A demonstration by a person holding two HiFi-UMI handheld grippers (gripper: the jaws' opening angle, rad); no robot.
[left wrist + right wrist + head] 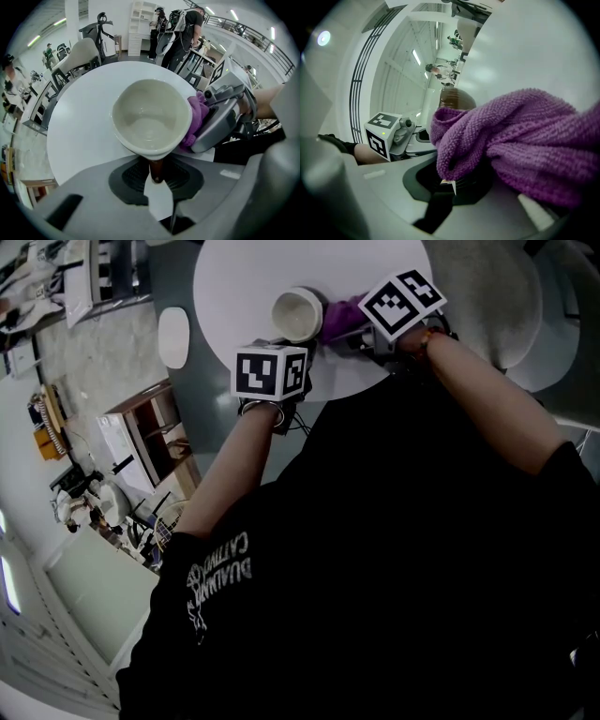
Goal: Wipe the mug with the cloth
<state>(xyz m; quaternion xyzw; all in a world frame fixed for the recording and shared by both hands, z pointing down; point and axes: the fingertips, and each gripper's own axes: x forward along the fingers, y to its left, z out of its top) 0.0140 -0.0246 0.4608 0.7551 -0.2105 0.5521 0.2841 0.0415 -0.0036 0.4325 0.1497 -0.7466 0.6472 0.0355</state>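
On the round white table (84, 122): a cream mug (150, 117) stands near my edge, mouth up and empty; I cannot tell whether its base touches the top.
Left gripper (157, 180): points steeply down at the near side of the mug.
Left fingers (108, 206): clenched on the mug, with a brown part just under the rim pinched between them.
Right gripper (449, 185): comes in nearly level from my right, its tip just beside the mug.
Right fingers (384, 187): grasping a purple cloth (525, 136), which bunches out of them in thick folds.
Cloth against mug: the cloth touches the mug's outer wall on its right side, wedged between the mug and the right gripper; a brown bit of the mug shows just past the folds.
From the head view: both of my tools are close around the mug at the table's near edge, with the cloth just beside the mug on the right.
Behind the table: people (180, 28) are standing, and a chair (79, 54) sits at the far left.
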